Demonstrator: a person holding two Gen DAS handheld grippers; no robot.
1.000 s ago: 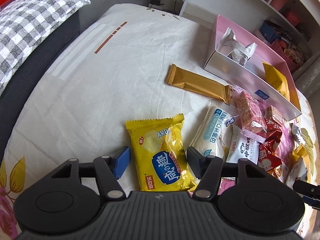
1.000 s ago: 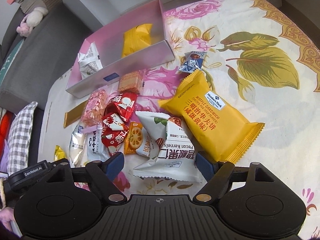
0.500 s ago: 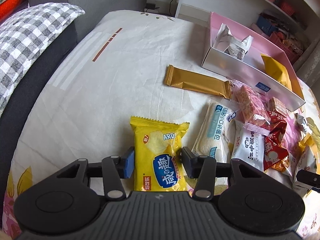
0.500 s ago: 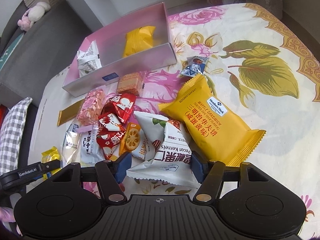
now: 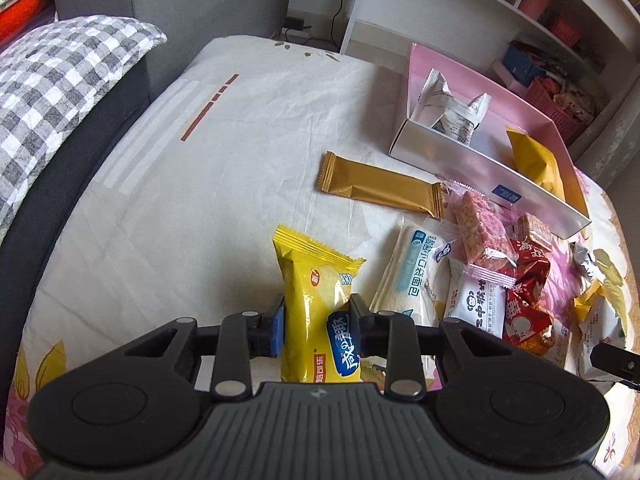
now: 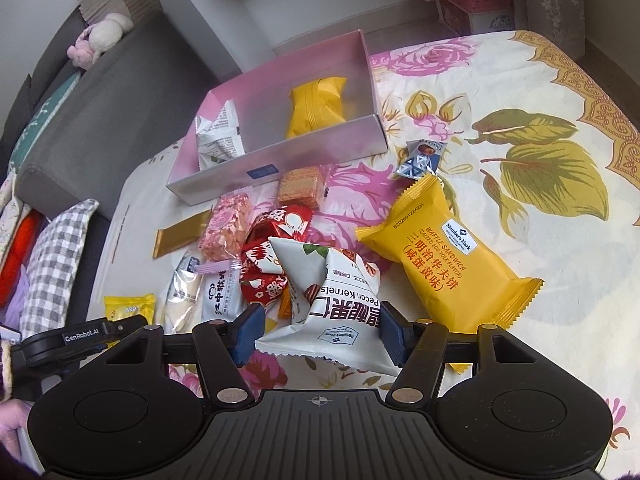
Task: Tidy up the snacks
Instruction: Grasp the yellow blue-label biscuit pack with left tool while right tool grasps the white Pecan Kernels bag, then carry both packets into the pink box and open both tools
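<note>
Left tongs [image 5: 316,322] closing on a light, crinkly yellow foil snack packet [image 5: 316,312] mid-body; right tongs [image 6: 318,334], half open, clamp a puffy white pecan-kernel pouch [image 6: 340,300] at its lower edge.

My left tool [image 5: 316,322] has black arms and blue pads; the packet [image 5: 310,304] between them is yellow with a blue label. The box [image 6: 280,120] is pink inside, silver outside. The tabletop cloth [image 6: 520,160] is cream with pink roses and green leaves.

Floral bedsheet [image 6: 532,92] (creased): snack packets [image 6: 436,256], pink box [image 6: 280,160].
</note>
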